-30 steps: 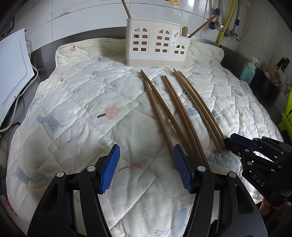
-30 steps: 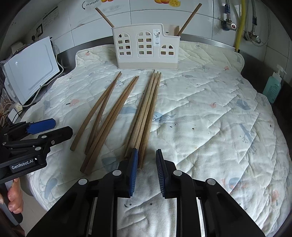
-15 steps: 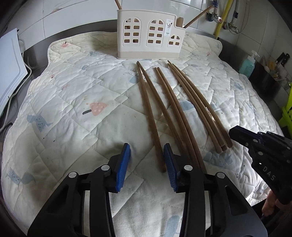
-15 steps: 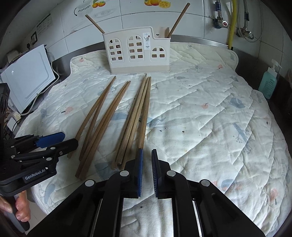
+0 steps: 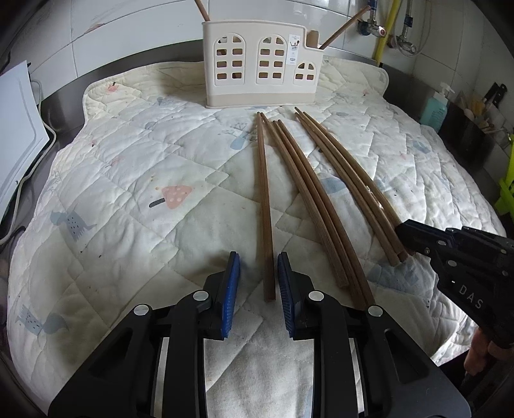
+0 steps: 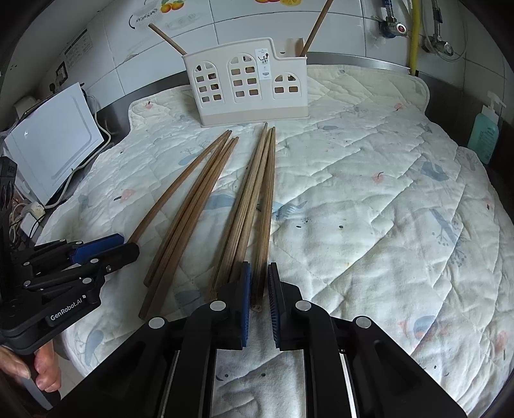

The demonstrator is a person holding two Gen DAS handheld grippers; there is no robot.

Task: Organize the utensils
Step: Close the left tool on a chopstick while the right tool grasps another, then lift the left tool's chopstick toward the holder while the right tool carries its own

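Observation:
Several long brown chopsticks lie fanned on a quilted mat [image 5: 128, 160] in front of a cream utensil holder [image 5: 260, 64] [image 6: 244, 83], which has two sticks [image 6: 316, 25] in it. My left gripper [image 5: 258, 260] straddles the near end of the leftmost chopstick [image 5: 265, 209]. Its jaws are closing; the right pad is almost on the stick and the left pad is still apart. My right gripper [image 6: 259, 268] is shut on the near end of the rightmost chopstick [image 6: 266, 209]. Each gripper shows in the other's view: the left gripper [image 6: 127, 244] and the right gripper [image 5: 404, 231].
A white appliance [image 6: 54, 138] with cables stands off the mat's left edge. A teal soap bottle [image 6: 483, 135] and dark containers [image 5: 465, 135] sit at the right. Tiled wall and a yellow pipe [image 6: 414, 32] are behind the holder. A person's hand [image 6: 41, 369] holds the left gripper.
The left jaws narrowed from wide apart and now have the leftmost chopstick between them. The right jaws closed from a small gap onto the rightmost chopstick's end.

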